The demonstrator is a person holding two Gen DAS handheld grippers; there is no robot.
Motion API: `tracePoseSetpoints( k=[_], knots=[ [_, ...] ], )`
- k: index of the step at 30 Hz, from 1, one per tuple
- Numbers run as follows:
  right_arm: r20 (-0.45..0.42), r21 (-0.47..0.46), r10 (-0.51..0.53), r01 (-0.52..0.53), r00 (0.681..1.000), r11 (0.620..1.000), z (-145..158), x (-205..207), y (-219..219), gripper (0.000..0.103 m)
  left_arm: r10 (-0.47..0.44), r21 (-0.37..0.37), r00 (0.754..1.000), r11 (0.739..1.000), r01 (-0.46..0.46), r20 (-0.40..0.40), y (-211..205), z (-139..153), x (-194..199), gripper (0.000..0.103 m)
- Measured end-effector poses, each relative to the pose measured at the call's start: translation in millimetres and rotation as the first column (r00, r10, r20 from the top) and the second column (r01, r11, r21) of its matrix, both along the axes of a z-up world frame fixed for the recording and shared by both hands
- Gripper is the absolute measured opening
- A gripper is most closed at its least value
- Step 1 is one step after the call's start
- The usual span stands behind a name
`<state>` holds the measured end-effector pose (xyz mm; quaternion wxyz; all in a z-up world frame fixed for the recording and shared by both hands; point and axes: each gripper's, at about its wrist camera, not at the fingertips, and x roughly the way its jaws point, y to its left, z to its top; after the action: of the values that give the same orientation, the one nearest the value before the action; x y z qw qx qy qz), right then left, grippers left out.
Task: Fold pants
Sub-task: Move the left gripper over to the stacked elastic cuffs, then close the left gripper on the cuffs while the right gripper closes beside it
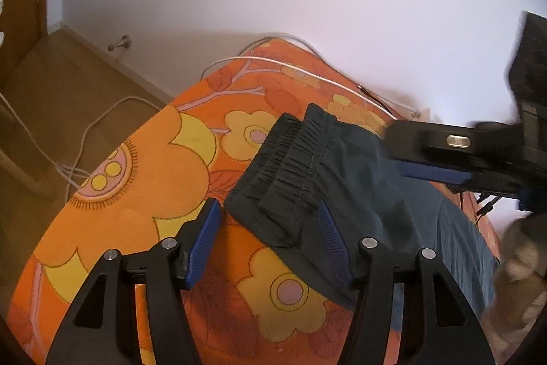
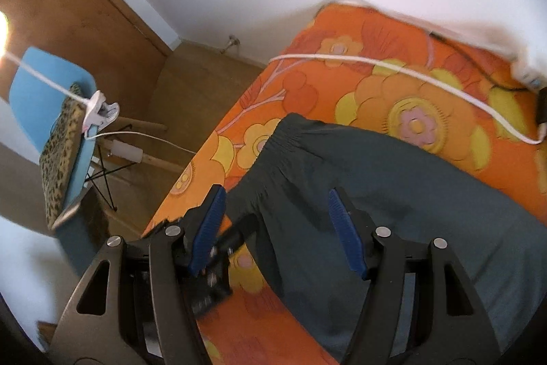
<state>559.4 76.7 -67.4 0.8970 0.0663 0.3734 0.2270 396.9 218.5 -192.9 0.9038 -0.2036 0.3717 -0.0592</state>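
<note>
While its blue-padded jaws stand wide apart, the left claw (image 1: 270, 242) holds nothing and hovers low over the bed (image 1: 136, 180), angled down toward the near corner of the pants (image 1: 362, 194). Its right pad lies at the edge of the dark fabric, possibly touching it, though the view does not settle that; its left pad is over bare orange cover. Between the two pads sits the folded corner of the pants, where the gathered elastic waistband (image 1: 294, 153) lies doubled in two ridged layers.

Likewise parted wide, the right claw (image 2: 277, 228) grips nothing and is poised above the pants (image 2: 393, 187), tilted down and forward along the fabric. In the left wrist view it (image 1: 427, 156) reaches in from the right, blurred, just over the far side of the pants. The dark teal pants lie flat on the orange flowered bedcover, waistband end toward the bed's corner.

Beyond them a white cable (image 2: 393, 70) runs across the bed. A blue chair (image 2: 44, 98) with a leopard-print cushion (image 2: 61, 156) stands on the wooden floor beside the bed.
</note>
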Motion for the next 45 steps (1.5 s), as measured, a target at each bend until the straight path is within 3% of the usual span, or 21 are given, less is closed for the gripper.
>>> tracePoseSetpoints(
  k=[7,11,14,18,23,33,36,40,45],
  knots=[
    [-0.059,-0.021,-0.03,0.029,0.998,0.999,-19.8,35.9,24.4,0.065,0.0,-0.055,1.0,0.999,0.001,0.016,5.0,-1.4,2.7,0.055],
    [-0.071,-0.019,-0.04,0.039,0.997,0.999,-23.9,43.8,31.7,0.065,0.001,-0.046,1.0,0.999,0.0,0.017,2.9,-1.8,3.6,0.042],
    [-0.072,-0.033,-0.041,0.039,0.997,0.999,-24.1,46.8,35.4,0.065,-0.009,-0.026,0.999,1.0,0.009,0.031,-1.6,-0.1,3.0,0.026],
    [-0.073,-0.057,-0.041,0.037,0.997,0.998,-21.9,50.8,38.3,0.065,-0.017,-0.034,0.998,0.999,0.019,0.065,-3.2,2.8,1.0,0.016],
    [-0.089,-0.082,-0.058,0.051,0.994,0.995,-18.5,56.9,44.1,0.065,-0.058,-0.049,0.994,0.997,0.063,0.096,-6.3,6.0,-2.1,0.014],
    [-0.126,-0.22,-0.096,0.067,0.987,0.973,-20.6,71.4,68.6,0.065,-0.07,-0.107,0.992,0.991,0.082,0.108,-2.2,5.8,-0.1,0.013],
    [-0.114,-0.273,-0.104,0.069,0.988,0.96,-19.5,69.0,69.2,0.049,-0.081,-0.085,0.99,0.992,0.091,0.114,-6.4,6.9,-0.2,0.013],
    [-0.138,-0.186,-0.083,0.056,0.987,0.981,-16.4,69.8,55.0,0.034,-0.092,-0.074,0.988,0.992,0.102,0.12,-9.3,8.6,-1.6,0.013],
    [-0.114,-0.141,-0.064,0.048,0.991,0.989,-11.2,60.6,43.5,0.023,-0.095,-0.067,0.988,0.992,0.104,0.124,-9.4,10.0,-4.0,0.013]
  ],
)
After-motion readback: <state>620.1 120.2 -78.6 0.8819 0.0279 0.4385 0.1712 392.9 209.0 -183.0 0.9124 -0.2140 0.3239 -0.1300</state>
